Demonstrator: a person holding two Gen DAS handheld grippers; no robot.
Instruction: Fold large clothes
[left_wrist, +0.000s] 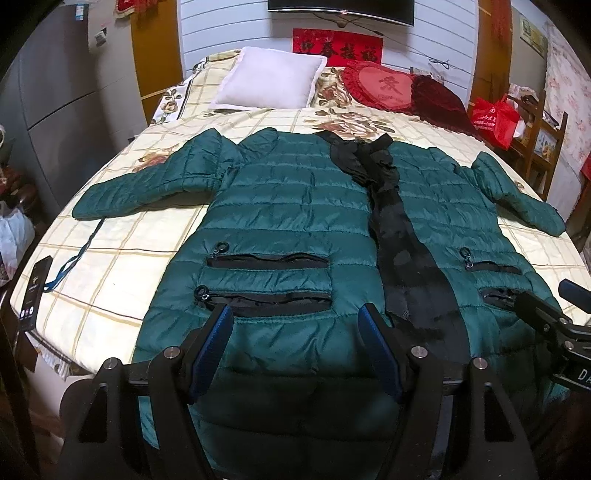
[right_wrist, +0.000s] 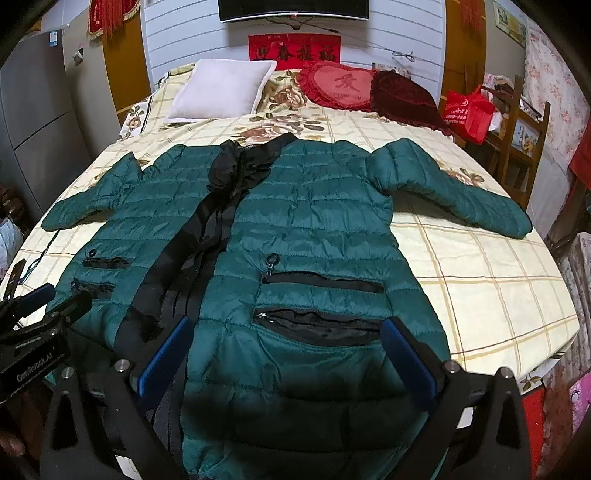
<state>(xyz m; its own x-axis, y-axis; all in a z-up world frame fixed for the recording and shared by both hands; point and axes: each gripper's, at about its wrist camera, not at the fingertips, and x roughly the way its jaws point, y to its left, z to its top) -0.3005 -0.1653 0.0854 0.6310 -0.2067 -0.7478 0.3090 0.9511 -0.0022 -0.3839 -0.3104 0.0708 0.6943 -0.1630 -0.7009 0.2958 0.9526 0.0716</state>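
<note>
1. Where the dark green quilted puffer jacket (left_wrist: 288, 206) hangs over the near edge of the floral checked bedspread (left_wrist: 122, 266), its hem is cut off behind both tools.
2. From the left wrist view, the left gripper (left_wrist: 295, 325) tilts down over the hem with blue-padded fingers (left_wrist: 210, 347) spread, gripping nothing; the other tool pokes in at 3 o'clock.
3. Over the other front panel, the right gripper (right_wrist: 284, 339) tilts alike — fingers wide apart, empty.
4. Unzipped, the jacket lies front-up, black lining showing down the middle, sleeves out toward 9 and 3 o'clock — collar toward 12.
</note>
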